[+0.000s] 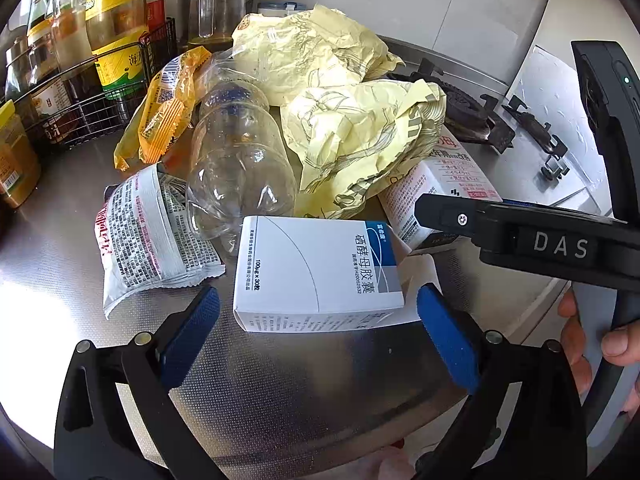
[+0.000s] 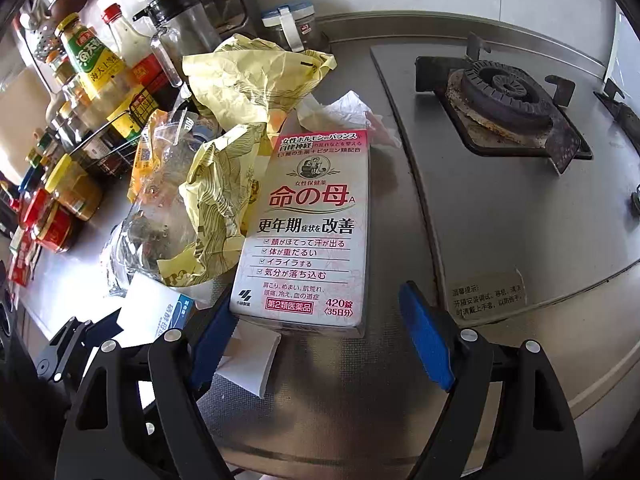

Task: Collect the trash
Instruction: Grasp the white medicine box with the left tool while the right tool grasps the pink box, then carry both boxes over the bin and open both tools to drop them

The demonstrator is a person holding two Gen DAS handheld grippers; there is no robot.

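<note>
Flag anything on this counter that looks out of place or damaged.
A heap of litter beside the stove burner: crumpled yellow wrappers, a crushed clear bottle lying on its side, torn snack packets, and two medicine boxes lying flat.

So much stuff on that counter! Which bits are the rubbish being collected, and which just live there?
Rubbish: blue-and-white box, pink-and-white box, clear plastic bottle, yellow crumpled wrappers, orange packet, printed sachet.

Just there: sauce bottles, wire rack, gas burner.

Left tool (image 1: 318, 314) open; right tool (image 2: 320, 320) open, both low.
</note>
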